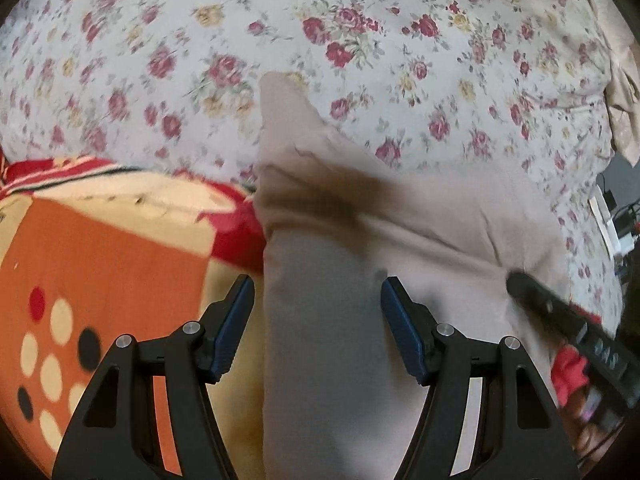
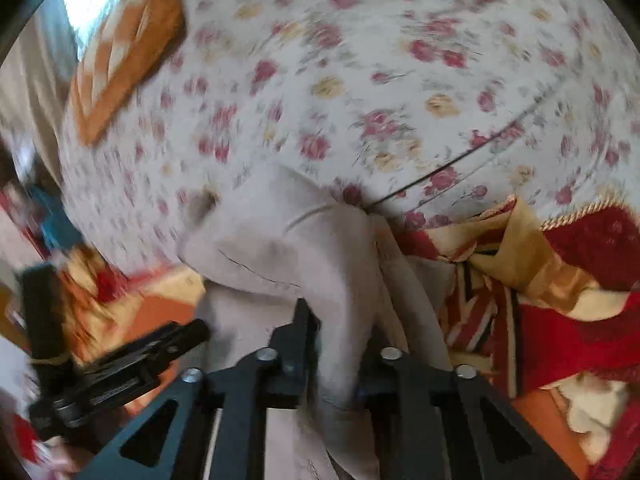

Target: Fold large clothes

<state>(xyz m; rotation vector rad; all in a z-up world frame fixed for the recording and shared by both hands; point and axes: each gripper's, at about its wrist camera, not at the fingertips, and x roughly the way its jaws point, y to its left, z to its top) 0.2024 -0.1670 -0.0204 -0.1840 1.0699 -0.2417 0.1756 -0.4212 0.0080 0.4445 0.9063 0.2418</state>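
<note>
A large beige garment (image 1: 360,220) lies rumpled on the bed, partly over a patterned blanket. My left gripper (image 1: 317,286) hovers open above it, with the cloth below the gap and neither pad pressing on it. In the right wrist view a raised fold of the same beige garment (image 2: 280,220) runs down between the fingers of my right gripper (image 2: 340,344), which is shut on that fold. The right gripper (image 1: 560,312) shows as a black bar at the garment's right edge in the left wrist view. The left gripper (image 2: 120,364) appears blurred at the lower left of the right wrist view.
A floral bedsheet (image 1: 320,40) covers the bed beyond the garment. An orange, red and cream blanket (image 1: 100,260) lies bunched at the near side, also as blanket (image 2: 560,300). An orange-and-white pillow (image 2: 120,60) sits at the far left. A beige curtain (image 1: 624,92) hangs past the bed's right edge.
</note>
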